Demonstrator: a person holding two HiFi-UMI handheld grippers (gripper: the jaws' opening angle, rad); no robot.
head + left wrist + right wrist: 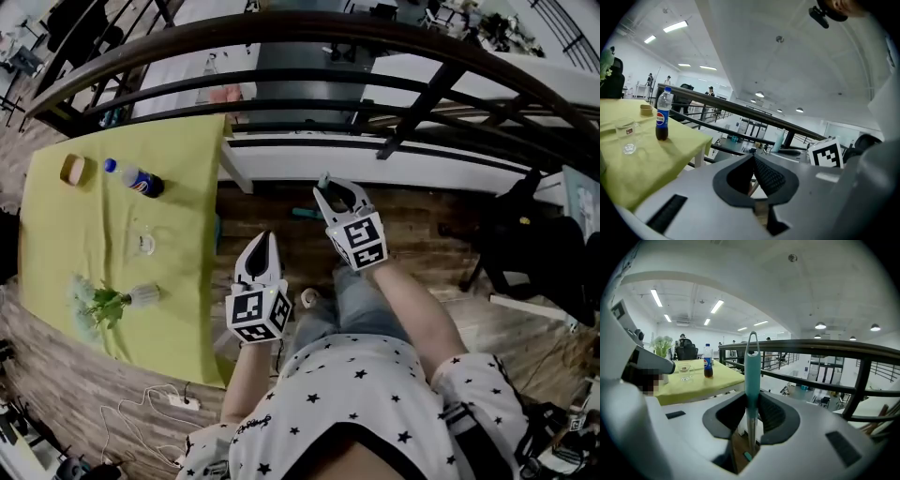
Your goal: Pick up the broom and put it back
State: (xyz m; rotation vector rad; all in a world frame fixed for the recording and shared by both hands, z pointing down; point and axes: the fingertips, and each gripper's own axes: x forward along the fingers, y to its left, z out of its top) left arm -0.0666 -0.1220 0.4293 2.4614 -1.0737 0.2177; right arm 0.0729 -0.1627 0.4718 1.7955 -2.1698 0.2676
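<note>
Upright broom handle point(751, 366) clamped in right tool point(751, 401).

Handle of the broom point(751, 373) upright, clamped in the right claw point(751, 404).
In the right gripper view, the handle runs from 6 o'clock to 12 o'clock through the frame centre. The upper section is a teal grip ending in an open hanging loop point(753, 341) at the 12 o'clock end. Below the pads it becomes a bare metal shaft point(750, 430). Both pads press on the teal grip. In the head view, only the teal tip point(324, 179) shows, projecting from the claw toward 11 o'clock; the brush end cannot be made out.
</note>
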